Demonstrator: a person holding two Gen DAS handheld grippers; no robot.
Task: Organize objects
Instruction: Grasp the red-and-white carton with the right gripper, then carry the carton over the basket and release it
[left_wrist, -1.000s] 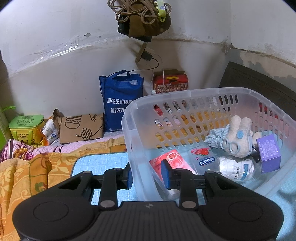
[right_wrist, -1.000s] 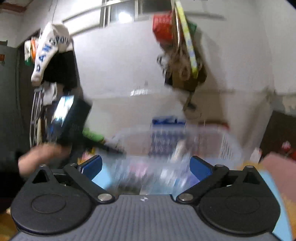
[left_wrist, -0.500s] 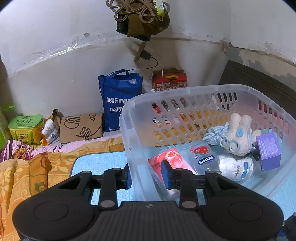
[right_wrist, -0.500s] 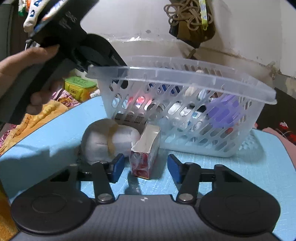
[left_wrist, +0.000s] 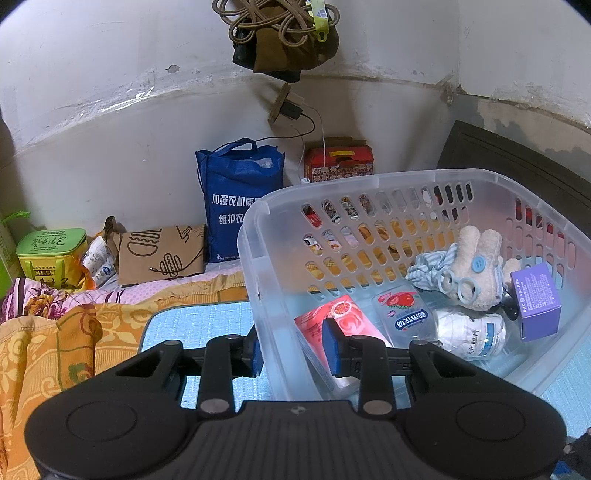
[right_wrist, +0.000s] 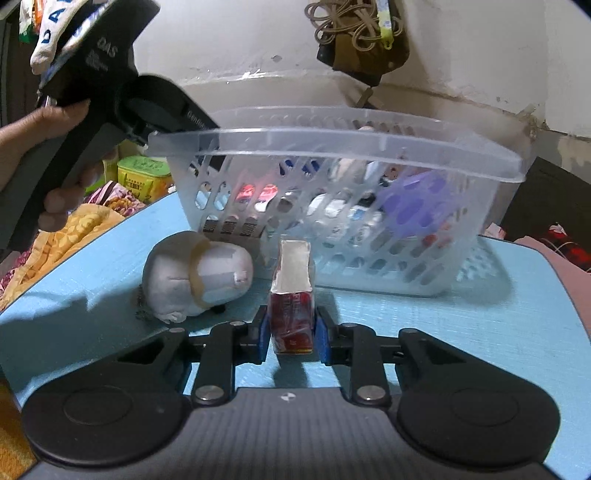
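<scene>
Small red cardboard box (right_wrist: 291, 314) sits clamped in our right gripper (right_wrist: 291, 332), jaws just closed; we lift straight, clearing the clear perforated plastic basket (right_wrist: 332, 144) rim our left gripper (left_wrist: 293, 347) pinches.

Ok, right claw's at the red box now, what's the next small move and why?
Probably lift it straight up. The right claw has just closed on the red box, which stands on the blue mat in front of the basket; its rim is higher than the box, so it needs height first.
</scene>
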